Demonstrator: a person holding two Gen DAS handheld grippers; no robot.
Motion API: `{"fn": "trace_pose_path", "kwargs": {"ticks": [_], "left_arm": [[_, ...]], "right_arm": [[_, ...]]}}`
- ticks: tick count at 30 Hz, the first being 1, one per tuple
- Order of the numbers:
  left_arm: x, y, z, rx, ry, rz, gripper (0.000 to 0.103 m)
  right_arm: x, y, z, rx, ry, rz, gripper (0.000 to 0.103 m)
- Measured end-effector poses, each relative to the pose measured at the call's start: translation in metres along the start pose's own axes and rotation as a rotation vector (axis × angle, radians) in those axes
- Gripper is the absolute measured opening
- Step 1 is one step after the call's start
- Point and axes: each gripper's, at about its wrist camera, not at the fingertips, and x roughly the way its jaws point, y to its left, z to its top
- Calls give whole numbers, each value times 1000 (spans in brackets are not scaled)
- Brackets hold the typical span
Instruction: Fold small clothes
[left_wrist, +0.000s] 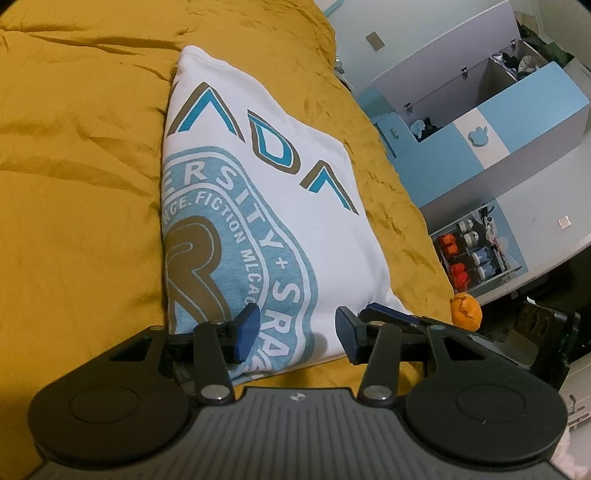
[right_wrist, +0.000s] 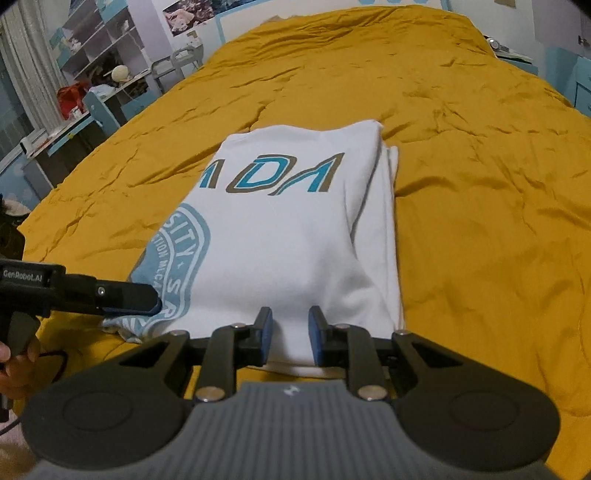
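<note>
A white T-shirt (left_wrist: 288, 177) with a blue and tan print lies folded into a long rectangle on the yellow bedspread (left_wrist: 81, 155). My left gripper (left_wrist: 295, 325) hangs open over the shirt's near printed corner, with nothing between its blue pads. In the right wrist view the left gripper (right_wrist: 147, 302) reaches in from the left, low over that same corner. My right gripper (right_wrist: 290, 328) sits over the plain white near edge of the T-shirt (right_wrist: 295, 229). Its jaws stand a narrow gap apart, the cloth lies flat below them, and the pads do not press on it.
The yellow bedspread (right_wrist: 461, 184) stretches far beyond the shirt. To the right of the bed stand blue and white drawers (left_wrist: 491, 122), open and holding clothes. A small orange object (left_wrist: 466, 312) sits at the bed's edge. A desk and shelves (right_wrist: 92, 74) stand far left.
</note>
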Motion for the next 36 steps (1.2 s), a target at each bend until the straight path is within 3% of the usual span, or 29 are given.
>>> {"fn": "trace_pose_path", "kwargs": {"ticks": [6,8,10,14,22,25,27,28,31,36], "left_arm": [[-15,-8,6,9,-6,8,56],[-32,-10,6,22,-43,31,57],[-43,-6,3,26,-61,48,63],[-40,13,0,-28,-37,43,62],[-36,14,-1,9,-23,50,62],[-56,13,6,-7,-78,-5,62],[-73,15,12,-7,-127,-14,69],[-77,19,16,-16,-124,-7,71],[-75,35,20,-59,-107,31,71],[-54,55,15,-114,-42,46,71]], "right_arm": [[-13,9,7,9,-18,-23,19],[-26,12,7,-8,-71,-56,35],[-36,12,4,-22,-104,-97,39],[-29,-3,-5,35,-66,-98,33],[-17,1,-11,-17,-45,-126,33],[-27,-10,4,42,-55,-34,43],[-33,-29,23,104,-99,56,51],[-32,-41,34,148,-112,86,56],[-14,-81,65,295,-118,186,57],[33,-131,103,461,-114,240,58]]}}
